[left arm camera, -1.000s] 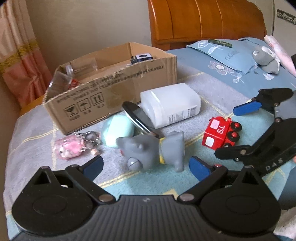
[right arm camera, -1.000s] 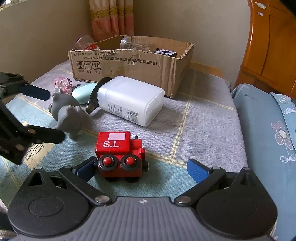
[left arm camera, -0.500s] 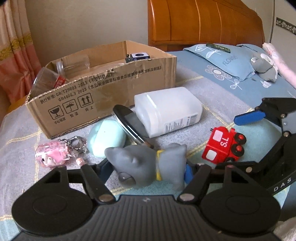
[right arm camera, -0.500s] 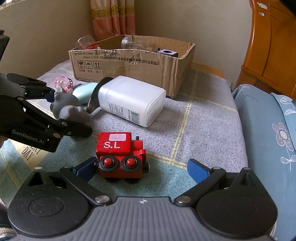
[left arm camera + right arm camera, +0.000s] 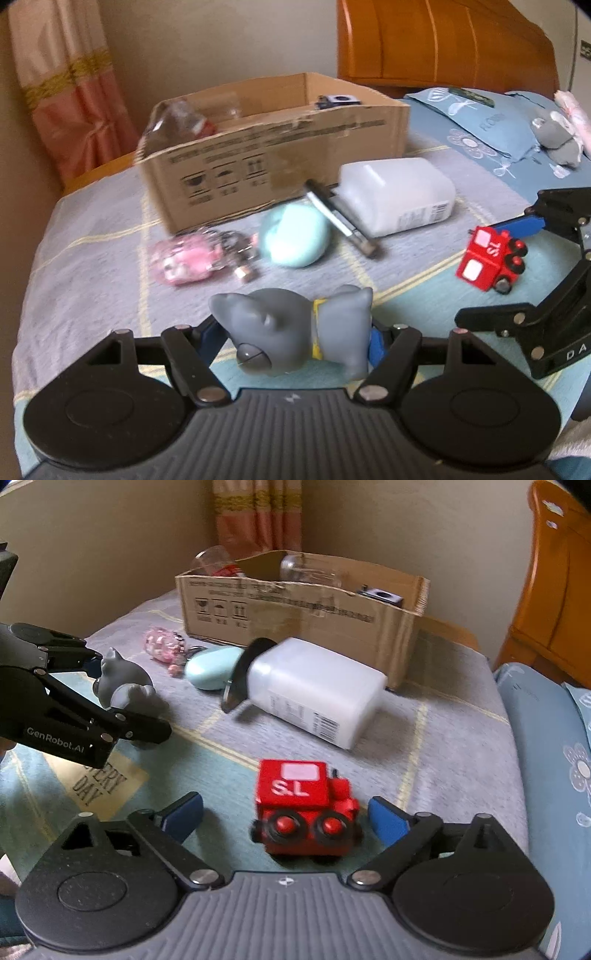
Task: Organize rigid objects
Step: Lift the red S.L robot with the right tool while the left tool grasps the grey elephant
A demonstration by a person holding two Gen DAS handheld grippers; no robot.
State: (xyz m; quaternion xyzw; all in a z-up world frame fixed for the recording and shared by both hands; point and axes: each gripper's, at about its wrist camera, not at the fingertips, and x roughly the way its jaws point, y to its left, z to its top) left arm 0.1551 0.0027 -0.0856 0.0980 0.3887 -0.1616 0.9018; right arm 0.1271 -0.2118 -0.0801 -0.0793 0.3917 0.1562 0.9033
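From the left wrist view, the left gripper (image 5: 295, 338) has its blue pads pressed on either flank of a grey toy (image 5: 295, 328), a rubbery animal with a yellow collar, lying sideways between the fingers. Beyond it on the bedspread (image 5: 92, 266) lie a pink keychain (image 5: 188, 258), a mint egg-shaped case (image 5: 295, 240), a dark flat tool (image 5: 341, 221) and a white jug (image 5: 397, 195) on its side, its barcode label facing out. Behind them sits a cardboard box (image 5: 273, 158) with printed handling symbols and blurred lines of print I cannot read; a clear cup (image 5: 173, 118) leans in its left corner. To the right stands a red train (image 5: 489, 260) lettered "SL", seen mirrored here, framed by the right gripper (image 5: 495, 271), whose body shows "DA".

From the right wrist view, the right gripper (image 5: 286, 818) has its fingers wide, and its jaws have just been closing. The train (image 5: 304, 806) stands between the pads, "S.L" in white on its side, the right pad just beside it and the left pad apart; neither presses on it. The left gripper (image 5: 122, 698), marked "GenRobot.AI", clamps the grey toy (image 5: 125, 686) at the left. A patch on the bedspread (image 5: 461, 723) reads "DAY". The jug (image 5: 314, 690) lies in the middle with the tool (image 5: 243, 675) against its neck, the case (image 5: 212, 666) and keychain (image 5: 162, 650) past it, the box (image 5: 295, 609) at the back.
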